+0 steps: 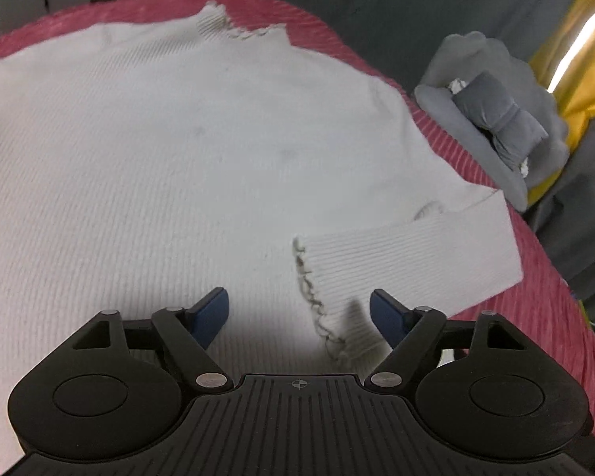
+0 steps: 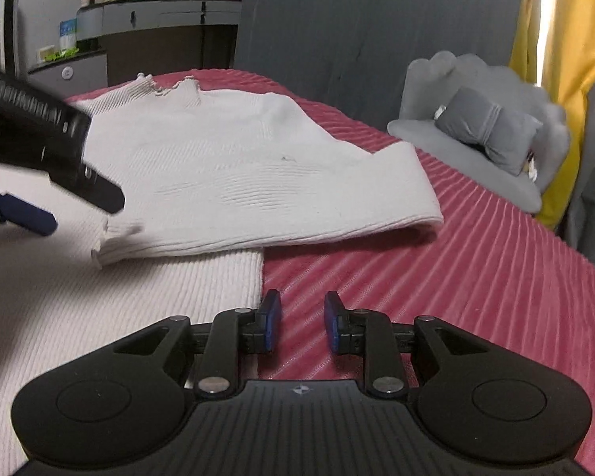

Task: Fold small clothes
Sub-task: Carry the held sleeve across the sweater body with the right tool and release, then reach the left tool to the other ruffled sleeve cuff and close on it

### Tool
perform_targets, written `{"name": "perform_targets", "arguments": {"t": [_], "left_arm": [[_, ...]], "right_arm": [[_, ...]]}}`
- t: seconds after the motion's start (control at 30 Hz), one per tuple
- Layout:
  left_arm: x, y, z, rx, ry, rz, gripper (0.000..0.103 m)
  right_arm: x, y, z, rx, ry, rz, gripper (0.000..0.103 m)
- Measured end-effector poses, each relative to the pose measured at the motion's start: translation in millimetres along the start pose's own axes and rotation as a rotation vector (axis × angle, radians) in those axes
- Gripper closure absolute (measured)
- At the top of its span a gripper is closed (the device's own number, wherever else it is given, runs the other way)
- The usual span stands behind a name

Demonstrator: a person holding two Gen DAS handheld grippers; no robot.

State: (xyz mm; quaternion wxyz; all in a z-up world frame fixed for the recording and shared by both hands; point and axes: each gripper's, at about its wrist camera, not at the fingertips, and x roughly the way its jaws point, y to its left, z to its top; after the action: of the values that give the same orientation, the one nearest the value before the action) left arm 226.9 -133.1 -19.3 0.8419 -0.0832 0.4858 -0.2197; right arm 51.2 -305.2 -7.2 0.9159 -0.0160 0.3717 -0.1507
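Crosswise, folded sleeve point(image 1: 412, 254) over white sweater point(image 1: 146, 158)

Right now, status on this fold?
Left gripper open above sleeve cuff. Right gripper open, empty, at sweater edge. Nothing obstructing.

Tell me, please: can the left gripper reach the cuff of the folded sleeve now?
Probably yes. The left gripper is open above the white sweater, and the sleeve cuff lies just ahead between its fingers, with nothing covering it.
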Motion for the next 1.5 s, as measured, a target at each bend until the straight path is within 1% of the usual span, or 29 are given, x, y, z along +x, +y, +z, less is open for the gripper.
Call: {"name": "perform_targets", "arguments": {"t": [0.07, 0.13, 0.23, 0.3, 0.33, 0.37, 0.4, 0.43, 0.47, 0.5, 0.53, 0.6, 0.63, 0.67, 0.87, 0.97, 1.0, 1.03, 1.13, 1.2, 1.27, 1.3, 1.33, 1.37, 1.4, 1.43, 1.47, 1.5], "left_arm": [[-4.3, -6.7, 4.0, -0.003, -0.019, -0.043, 0.025], [-0.7, -13.2, 5.8, 0.005, -0.018, -0.061, 0.025], [11.2, -16.4, 1.7, 0.007, 0.015, -0.045, 0.025], [15.7, -13.9, -0.1, -0.002, 0.014, -0.040, 0.028], [16.8, -13.8, -0.3, -0.006, 0.011, -0.040, 0.033], [17.5, -14.6, 0.3, -0.017, 0.006, -0.049, 0.042], [17.8, -15.4, 1.0, -0.026, 0.005, -0.059, 0.048], [18.3, -16.8, 1.7, -0.032, 0.007, -0.067, 0.059], [20.2, -17.4, 1.7, -0.032, 0.010, -0.062, 0.066], [22.4, -18.6, 1.7, -0.030, 0.013, -0.051, 0.067], [24.4, -19.0, 1.2, -0.025, 0.012, -0.037, 0.071], [26.5, -18.1, -0.1, -0.021, 0.008, -0.025, 0.086], [26.9, -17.3, 0.3, -0.021, 0.005, -0.025, 0.091], [25.3, -15.2, 0.9, -0.023, 0.003, -0.027, 0.092], [5.4, -5.1, 5.2, 0.004, -0.057, -0.038, 0.093], [-9.6, 3.2, 13.8, 0.029, -0.097, -0.025, 0.093], [-16.4, 6.9, 18.7, 0.049, -0.124, -0.011, 0.093], [-23.7, 11.8, 24.3, 0.065, -0.154, 0.008, 0.093], [-44.5, 31.1, 37.8, 0.090, -0.251, 0.091, 0.093], [-55.1, 49.5, 45.9, 0.112, -0.310, 0.185, 0.093], [-58.7, 70.0, 52.4, 0.109, -0.340, 0.295, 0.093], [-59.7, 80.6, 54.3, 0.100, -0.345, 0.335, 0.093], [-59.7, 91.4, 54.8, 0.084, -0.343, 0.366, 0.089], [-59.0, 101.9, 54.3, 0.059, -0.333, 0.378, 0.082], [-58.1, 111.7, 53.0, 0.023, -0.321, 0.372, 0.075], [-56.5, 117.8, 51.8, -0.013, -0.311, 0.352, 0.062], [-55.2, 124.4, 49.7, -0.051, -0.302, 0.311, 0.054], [-53.8, 128.4, 48.1, -0.073, -0.296, 0.277, 0.053]], "right_arm": [[0.3, -2.0, -2.0, 0.004, -0.007, 0.009, 0.078], [0.7, -1.3, -3.2, 0.001, -0.013, 0.011, 0.077], [2.5, -2.4, -1.4, 0.015, -0.018, 0.024, 0.076], [2.2, -4.5, -1.6, 0.025, -0.018, 0.035, 0.076], [1.4, -5.1, -1.9, 0.026, -0.020, 0.039, 0.075], [2.4, -6.2, -2.1, 0.026, -0.022, 0.043, 0.075], [2.2, -6.4, -2.9, 0.026, -0.024, 0.045, 0.075], [2.3, -6.9, -2.9, 0.026, -0.025, 0.047, 0.075], [2.2, -6.7, -3.1, 0.025, -0.026, 0.047, 0.075], [1.8, -6.4, -3.0, 0.022, -0.027, 0.047, 0.075], [2.0, -5.9, -3.0, 0.019, -0.028, 0.047, 0.075], [2.4, -5.5, -3.2, 0.015, -0.031, 0.048, 0.074], [2.3, -5.8, -3.3, 0.015, -0.033, 0.050, 0.074], [2.4, -6.3, -3.4, 0.016, -0.034, 0.053, 0.074], [1.2, -9.7, -3.7, 0.026, -0.043, 0.071, 0.071], [0.1, -12.2, -3.3, 0.029, -0.049, 0.075, 0.064], [0.1, -12.9, -3.0, 0.033, -0.051, 0.069, 0.059], [0.1, -13.7, -2.6, 0.037, -0.051, 0.066, 0.056], [0.5, -15.6, -1.9, 0.052, -0.054, 0.070, 0.055], [0.6, -14.7, -1.9, 0.045, -0.061, 0.066, 0.055], [1.5, -13.4, -1.8, 0.037, -0.070, 0.062, 0.054], [2.6, -12.6, -1.4, 0.036, -0.074, 0.058, 0.054], [3.7, -11.7, -0.6, 0.035, -0.076, 0.054, 0.053], [4.8, -10.4, 0.7, 0.031, -0.077, 0.052, 0.053], [5.9, -8.6, 2.7, 0.021, -0.077, 0.045, 0.051], [6.6, -6.7, 5.6, 0.010, -0.077, 0.032, 0.049], [6.5, -5.2, 8.9, 0.003, -0.083, 0.023, 0.049], [6.7, -3.1, 12.9, -0.007, -0.092, 0.016, 0.048]]}}
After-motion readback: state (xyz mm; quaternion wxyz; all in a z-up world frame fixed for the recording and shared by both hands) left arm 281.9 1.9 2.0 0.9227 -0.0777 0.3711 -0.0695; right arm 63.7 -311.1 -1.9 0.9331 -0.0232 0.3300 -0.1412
